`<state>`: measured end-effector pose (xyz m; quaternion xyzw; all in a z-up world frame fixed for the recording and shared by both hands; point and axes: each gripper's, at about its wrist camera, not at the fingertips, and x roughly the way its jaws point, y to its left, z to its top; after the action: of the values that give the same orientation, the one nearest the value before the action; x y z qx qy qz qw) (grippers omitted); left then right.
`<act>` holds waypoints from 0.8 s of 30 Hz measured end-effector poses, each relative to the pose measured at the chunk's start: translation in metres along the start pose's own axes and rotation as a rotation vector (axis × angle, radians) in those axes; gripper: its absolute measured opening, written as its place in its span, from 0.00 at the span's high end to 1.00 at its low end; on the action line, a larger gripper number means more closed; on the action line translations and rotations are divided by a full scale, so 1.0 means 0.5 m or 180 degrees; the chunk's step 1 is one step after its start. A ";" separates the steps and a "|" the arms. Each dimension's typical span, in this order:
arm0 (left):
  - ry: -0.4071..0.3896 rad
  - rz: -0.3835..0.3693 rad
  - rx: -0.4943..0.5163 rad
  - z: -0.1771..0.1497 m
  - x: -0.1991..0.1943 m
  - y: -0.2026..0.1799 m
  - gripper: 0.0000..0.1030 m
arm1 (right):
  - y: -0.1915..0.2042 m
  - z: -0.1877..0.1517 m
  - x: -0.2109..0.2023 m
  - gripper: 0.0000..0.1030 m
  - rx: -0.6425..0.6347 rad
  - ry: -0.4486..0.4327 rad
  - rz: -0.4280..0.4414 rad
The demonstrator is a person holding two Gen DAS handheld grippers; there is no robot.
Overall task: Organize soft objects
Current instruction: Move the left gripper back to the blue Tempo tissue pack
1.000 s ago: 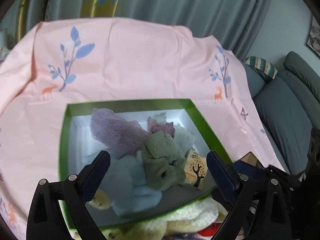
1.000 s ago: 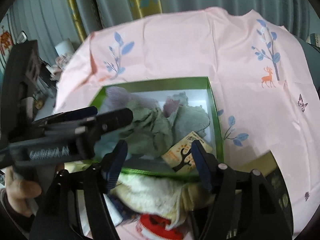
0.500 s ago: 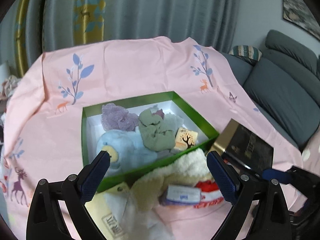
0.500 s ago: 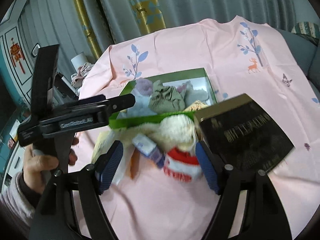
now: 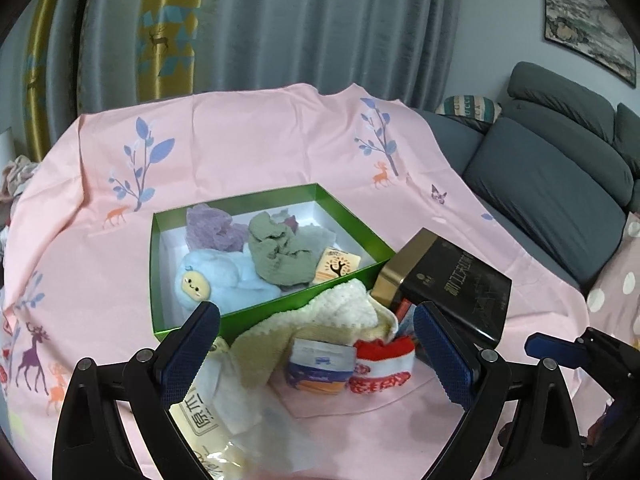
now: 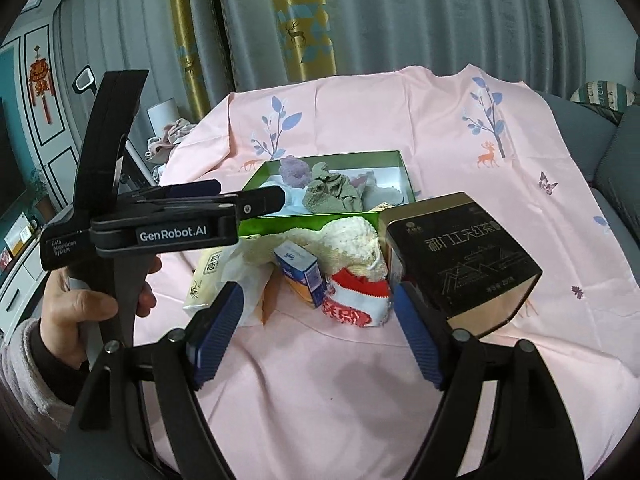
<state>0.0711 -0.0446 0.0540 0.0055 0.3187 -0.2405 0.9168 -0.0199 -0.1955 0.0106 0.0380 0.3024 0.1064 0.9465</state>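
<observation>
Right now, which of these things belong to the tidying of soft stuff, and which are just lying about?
Part of the job: green box, blue plush toy, green cloth, purple cloth, cream towel, red and white sock.

Just lying about: dark tin, small blue carton, tissue pack, sofa.

I see the green box (image 5: 272, 308) holding a blue plush (image 5: 224, 276), purple cloth (image 5: 212, 228) and olive cloth (image 5: 280, 256); a cream towel (image 5: 320, 320) and red sock (image 5: 380, 368) lie just nearer.
</observation>
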 end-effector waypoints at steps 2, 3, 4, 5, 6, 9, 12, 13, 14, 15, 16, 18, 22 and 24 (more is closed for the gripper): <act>0.0007 -0.0007 -0.0013 -0.003 0.000 -0.001 0.05 | 0.000 0.000 0.000 0.25 0.0002 -0.0002 0.0003; 0.0009 -0.0011 -0.0017 -0.003 0.001 -0.001 0.05 | 0.000 0.000 0.001 0.25 -0.0005 -0.0013 0.0002; 0.0010 -0.0006 -0.0019 -0.004 0.000 0.000 0.05 | 0.000 0.000 0.002 0.25 -0.0009 -0.0023 0.0001; 0.0006 0.0002 -0.0021 -0.004 0.000 0.001 0.05 | -0.001 0.000 0.005 0.25 -0.0003 -0.0017 0.0003; 0.0003 0.0009 -0.0026 -0.006 -0.002 0.002 0.05 | -0.002 0.000 0.008 0.25 0.0010 -0.0007 0.0013; -0.0008 0.0026 -0.0067 -0.012 -0.008 0.012 0.05 | -0.001 -0.003 0.016 0.25 0.0027 0.0020 0.0028; 0.0004 0.0026 -0.0129 -0.017 -0.011 0.024 0.05 | 0.003 -0.006 0.024 0.25 0.0022 0.0044 0.0054; 0.0009 0.0029 -0.0143 -0.020 -0.012 0.028 0.05 | 0.005 -0.007 0.027 0.25 0.0023 0.0056 0.0060; 0.0012 0.0039 -0.0146 -0.023 -0.014 0.030 0.05 | 0.008 -0.007 0.031 0.25 0.0017 0.0063 0.0070; 0.0013 0.0045 -0.0144 -0.025 -0.016 0.032 0.05 | 0.011 -0.008 0.034 0.25 0.0008 0.0065 0.0080; 0.0018 0.0056 -0.0143 -0.027 -0.018 0.034 0.05 | 0.014 -0.009 0.037 0.25 -0.0003 0.0060 0.0089; 0.0041 0.0062 -0.0188 -0.032 -0.019 0.040 0.05 | 0.019 -0.009 0.043 0.25 -0.0019 0.0064 0.0119; 0.0056 0.0024 -0.0299 -0.047 -0.024 0.049 0.05 | 0.022 -0.020 0.062 0.25 -0.0054 0.0117 0.0194; 0.0069 0.0053 -0.0307 -0.058 -0.021 0.052 0.05 | 0.017 -0.027 0.074 0.25 -0.0037 0.0169 0.0252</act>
<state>0.0585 -0.0124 0.0334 -0.0334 0.3399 -0.2171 0.9145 0.0003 -0.1788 -0.0202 0.0416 0.3250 0.1464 0.9334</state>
